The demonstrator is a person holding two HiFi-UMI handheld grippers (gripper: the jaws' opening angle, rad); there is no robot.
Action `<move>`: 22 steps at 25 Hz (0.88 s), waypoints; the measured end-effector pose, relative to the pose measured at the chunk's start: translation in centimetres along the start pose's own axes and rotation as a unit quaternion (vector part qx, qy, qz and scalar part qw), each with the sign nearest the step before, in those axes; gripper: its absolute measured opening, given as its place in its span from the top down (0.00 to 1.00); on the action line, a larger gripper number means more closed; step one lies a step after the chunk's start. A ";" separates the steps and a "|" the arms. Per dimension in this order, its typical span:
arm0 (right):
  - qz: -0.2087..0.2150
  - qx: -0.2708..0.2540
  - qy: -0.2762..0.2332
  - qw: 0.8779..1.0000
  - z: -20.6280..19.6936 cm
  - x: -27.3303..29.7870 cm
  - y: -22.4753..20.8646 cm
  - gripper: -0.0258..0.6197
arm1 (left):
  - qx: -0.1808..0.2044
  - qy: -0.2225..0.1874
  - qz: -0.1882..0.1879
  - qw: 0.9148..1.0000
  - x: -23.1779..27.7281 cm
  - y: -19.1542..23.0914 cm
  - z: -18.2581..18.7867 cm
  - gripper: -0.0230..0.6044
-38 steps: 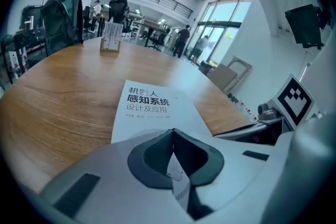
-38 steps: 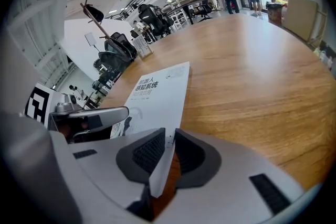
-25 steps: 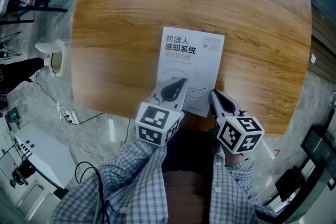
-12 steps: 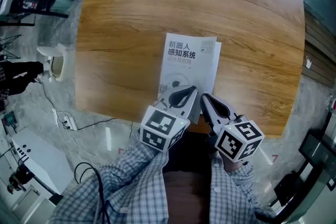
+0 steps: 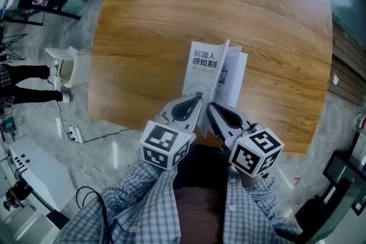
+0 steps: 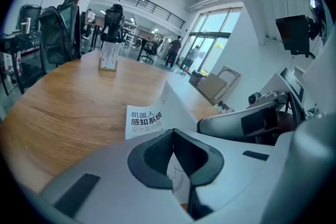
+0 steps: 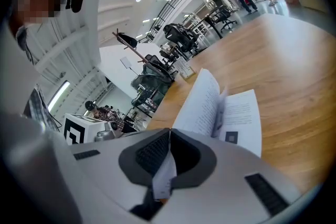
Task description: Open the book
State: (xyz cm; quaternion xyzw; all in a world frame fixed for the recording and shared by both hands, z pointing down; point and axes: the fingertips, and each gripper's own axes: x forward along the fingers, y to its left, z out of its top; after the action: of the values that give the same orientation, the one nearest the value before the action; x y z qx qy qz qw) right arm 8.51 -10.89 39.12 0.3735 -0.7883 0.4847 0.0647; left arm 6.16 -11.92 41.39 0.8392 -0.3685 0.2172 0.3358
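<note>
As book (image 5: pixel 201 84) now fans open | left tool (image 5: pixel 198 98) clenched on cover (image 5: pixel 205 61) | right tool (image 5: pixel 211 107) clenched on pages (image 5: pixel 235 78)

On the cover of the white paperback book (image 6: pixel 145 121), centre of the left gripper view, three lines of Chinese: 机器人, bolder 感知系统, then fainter grey 设计及应用. Partly cut off at the fold in the head view. Print on the inner pages (image 7: pixel 241 110) too small to read. Black-and-white square markers, without letters, on the cubes of the left gripper (image 5: pixel 198 98) and right gripper (image 5: pixel 210 107).
</note>
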 end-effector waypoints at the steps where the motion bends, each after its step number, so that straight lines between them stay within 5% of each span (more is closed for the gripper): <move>1: 0.006 -0.004 0.002 1.000 0.0 0.4 0.5 0.92 | 0.000 -0.004 0.007 1.000 -0.4 0.4 0.2 0.95; 11: 0.065 -0.025 0.014 0.997 0.6 5.3 4.4 0.92 | -0.028 -0.047 0.100 0.993 -4.9 6.8 1.6 0.95; 22: 0.107 -0.041 0.036 0.993 0.2 10.2 8.5 0.92 | -0.054 -0.062 0.140 0.987 -8.6 11.3 1.0 0.95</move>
State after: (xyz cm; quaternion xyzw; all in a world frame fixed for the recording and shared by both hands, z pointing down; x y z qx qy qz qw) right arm -4.25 -14.23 37.64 0.2658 -0.8404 0.4690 0.0564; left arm -7.84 -14.26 40.06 0.7717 -0.5139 0.1891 0.3235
